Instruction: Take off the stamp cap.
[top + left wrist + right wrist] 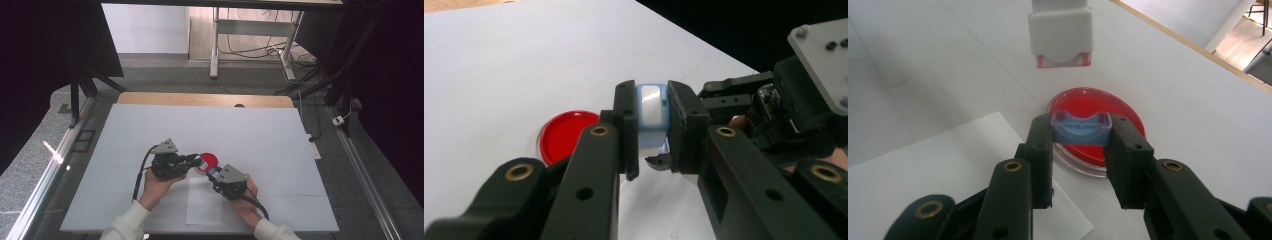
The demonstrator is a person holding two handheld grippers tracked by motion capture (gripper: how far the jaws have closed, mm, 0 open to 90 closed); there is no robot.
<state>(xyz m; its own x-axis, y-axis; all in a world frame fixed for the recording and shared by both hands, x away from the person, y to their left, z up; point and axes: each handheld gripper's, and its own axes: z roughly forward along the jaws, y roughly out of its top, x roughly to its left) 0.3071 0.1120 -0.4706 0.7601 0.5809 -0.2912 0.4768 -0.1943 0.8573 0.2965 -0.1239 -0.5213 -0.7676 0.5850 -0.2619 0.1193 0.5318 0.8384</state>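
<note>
Red dish (209, 161) lies mid-counter (250, 130), wide bare sheet toward 12 o'clock. Your left tongs (653, 127) clamp a white-and-blue case (651, 114); your right tongs (1080, 145) pinch a blue cap (1081, 129) above the dish's near rim.

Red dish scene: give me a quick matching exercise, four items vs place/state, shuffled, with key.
Items:
1. red dish
2. blue cap
3. white-and-blue piece
4. paper sheet

Place/state:
A. clamped in the left gripper
B. flat on the table near the person
C. clamped in the right gripper
D. on the table beneath both grippers

Pairs: 1-D, 2-C, 3-A, 4-B
</note>
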